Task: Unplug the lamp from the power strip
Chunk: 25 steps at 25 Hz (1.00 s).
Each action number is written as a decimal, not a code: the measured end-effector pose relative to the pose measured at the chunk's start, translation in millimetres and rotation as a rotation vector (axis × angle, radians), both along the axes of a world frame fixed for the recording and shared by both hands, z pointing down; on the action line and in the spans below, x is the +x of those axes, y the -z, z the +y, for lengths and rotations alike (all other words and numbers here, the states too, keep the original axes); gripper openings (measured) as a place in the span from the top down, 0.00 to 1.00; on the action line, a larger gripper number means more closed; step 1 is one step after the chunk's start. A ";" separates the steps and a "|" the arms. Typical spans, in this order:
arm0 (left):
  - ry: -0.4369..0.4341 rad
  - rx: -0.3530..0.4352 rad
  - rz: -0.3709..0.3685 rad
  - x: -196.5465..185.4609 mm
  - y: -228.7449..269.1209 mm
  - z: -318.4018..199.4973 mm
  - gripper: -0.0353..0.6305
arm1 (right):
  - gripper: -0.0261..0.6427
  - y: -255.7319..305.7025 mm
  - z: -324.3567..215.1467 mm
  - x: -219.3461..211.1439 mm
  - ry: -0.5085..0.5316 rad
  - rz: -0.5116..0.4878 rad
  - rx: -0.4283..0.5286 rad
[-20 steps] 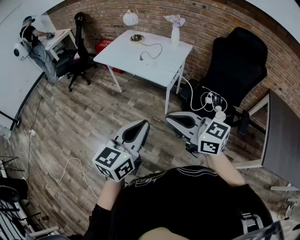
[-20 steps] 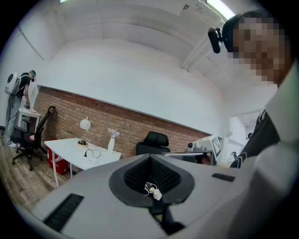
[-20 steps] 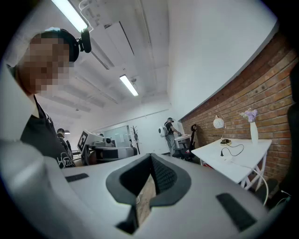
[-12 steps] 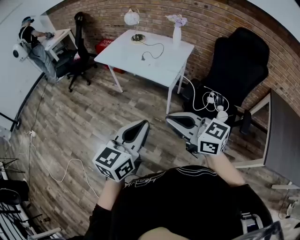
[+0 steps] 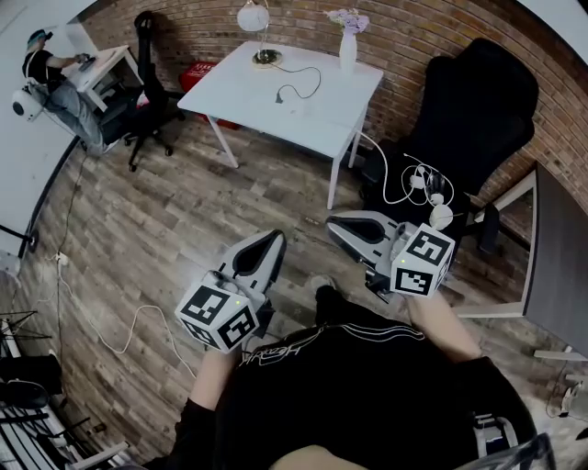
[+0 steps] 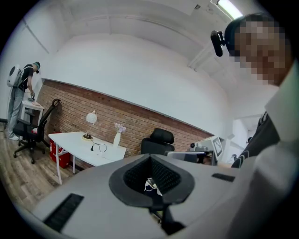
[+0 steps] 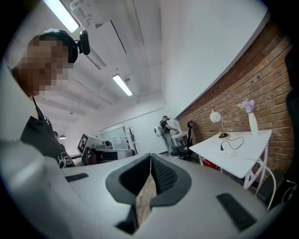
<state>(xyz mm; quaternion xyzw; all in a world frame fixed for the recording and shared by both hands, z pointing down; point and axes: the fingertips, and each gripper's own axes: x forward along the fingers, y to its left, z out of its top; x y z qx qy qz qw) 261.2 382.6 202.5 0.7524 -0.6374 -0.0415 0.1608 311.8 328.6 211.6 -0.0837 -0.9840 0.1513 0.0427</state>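
The lamp (image 5: 253, 16) with a white globe shade stands at the far edge of the white table (image 5: 322, 119). Its black cord runs across the top to a black plug (image 5: 280, 95) lying loose on the table. I cannot make out a power strip. My left gripper (image 5: 273, 239) and right gripper (image 5: 336, 223) are held side by side over the wooden floor, well short of the table, both shut and empty. The left gripper view shows its jaws (image 6: 150, 158) closed, the lamp (image 6: 91, 119) far off. The right gripper (image 7: 150, 156) is shut too, the lamp (image 7: 215, 116) distant.
A white vase (image 5: 347, 50) with flowers stands on the table's right corner. A black office chair (image 5: 478, 110) with white cables (image 5: 418, 184) on its seat is right of the table. A grey desk (image 5: 560, 266) is at far right. A person (image 5: 46, 83) works at far left.
The view has shifted toward the table, so table and chair sit higher in the picture and a dark shoe shows below the grippers. Both grippers keep their pose and stay shut.
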 end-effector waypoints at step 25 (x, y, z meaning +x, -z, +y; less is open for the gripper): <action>-0.079 -0.073 -0.054 -229.7 -41.5 -269.8 0.94 | 0.97 -43.3 -268.8 -235.4 -0.002 0.019 -0.036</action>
